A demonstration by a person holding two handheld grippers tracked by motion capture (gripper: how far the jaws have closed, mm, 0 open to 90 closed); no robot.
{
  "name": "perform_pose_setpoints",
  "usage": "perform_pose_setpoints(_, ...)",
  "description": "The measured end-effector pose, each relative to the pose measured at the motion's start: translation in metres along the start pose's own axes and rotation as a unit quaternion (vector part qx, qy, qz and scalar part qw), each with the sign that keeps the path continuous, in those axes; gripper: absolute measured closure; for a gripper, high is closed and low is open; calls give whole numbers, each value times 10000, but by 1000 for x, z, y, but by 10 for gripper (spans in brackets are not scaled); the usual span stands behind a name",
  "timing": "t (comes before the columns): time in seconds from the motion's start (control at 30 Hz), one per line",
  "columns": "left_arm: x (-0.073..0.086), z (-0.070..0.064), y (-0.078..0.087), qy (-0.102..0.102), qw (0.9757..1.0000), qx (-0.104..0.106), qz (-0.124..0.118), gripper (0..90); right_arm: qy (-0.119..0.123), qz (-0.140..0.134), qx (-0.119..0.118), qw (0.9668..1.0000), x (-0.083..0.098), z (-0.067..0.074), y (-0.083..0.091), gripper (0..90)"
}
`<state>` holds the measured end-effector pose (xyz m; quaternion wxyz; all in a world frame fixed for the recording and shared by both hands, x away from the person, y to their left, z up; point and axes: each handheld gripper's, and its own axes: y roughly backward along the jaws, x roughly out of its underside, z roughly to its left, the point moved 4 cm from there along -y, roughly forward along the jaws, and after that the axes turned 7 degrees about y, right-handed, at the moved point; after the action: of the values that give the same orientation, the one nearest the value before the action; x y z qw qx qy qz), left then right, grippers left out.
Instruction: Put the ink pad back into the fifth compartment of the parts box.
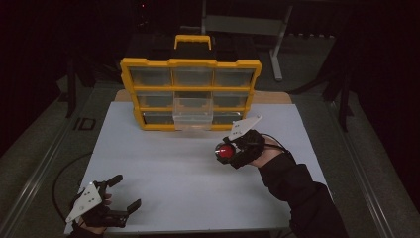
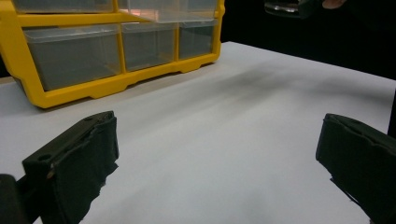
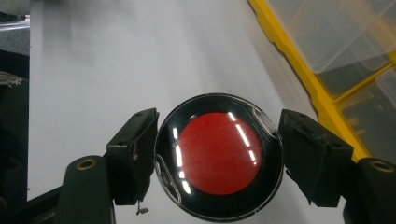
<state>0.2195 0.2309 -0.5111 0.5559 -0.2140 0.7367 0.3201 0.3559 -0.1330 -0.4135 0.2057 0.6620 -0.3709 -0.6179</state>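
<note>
My right gripper hangs above the white sheet, right of its middle, shut on a round black disc with a red centre. In the right gripper view the disc sits squeezed between both black pads, lifted off the sheet. A yellow drawer cabinet stands at the back of the sheet, with one clear drawer pulled out at its lower middle. My left gripper rests at the front left corner, open with nothing between its fingers.
The cabinet's clear drawers face the left gripper across bare white sheet. A cable loops off the table's left side. A metal stand is behind the table at the right.
</note>
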Motion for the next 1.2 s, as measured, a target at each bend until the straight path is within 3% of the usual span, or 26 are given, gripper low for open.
perform_pose_setpoints(1.2,0,0,0,1,10000,20,-9,0,161,-107,205,9996,-55,-31,33,303)
